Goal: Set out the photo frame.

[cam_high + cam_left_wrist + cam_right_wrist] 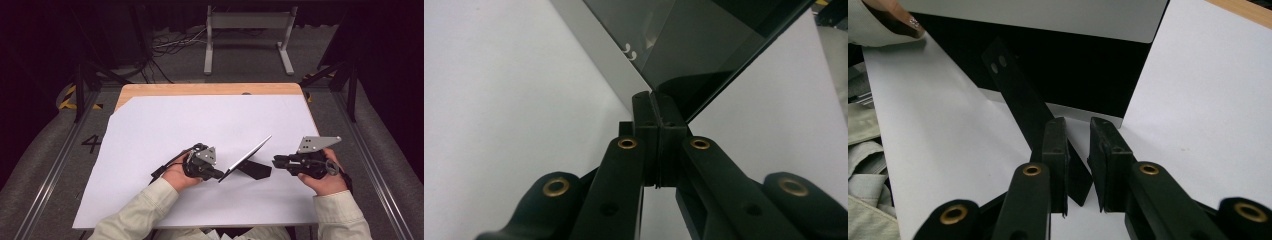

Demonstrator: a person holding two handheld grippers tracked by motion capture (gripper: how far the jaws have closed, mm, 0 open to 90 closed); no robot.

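A thin, stiff glass-faced panel [246,156] is held tilted over the white sheet [150,130], its lower corner clamped in the closed left gripper [218,174]. Just right of the panel, the right gripper [276,161] is parted near the black prop stand [256,170], gripping nothing. The panel is judged slippery and fragile, best taken by its edges; no containers are present.

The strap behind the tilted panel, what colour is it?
Black; the strap shows best in the right gripper view.

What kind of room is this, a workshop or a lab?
Probably a lab recording station: a table under white sheet, loose cables on the floor, hazard-striped tape, and handheld grippers working a tablet.
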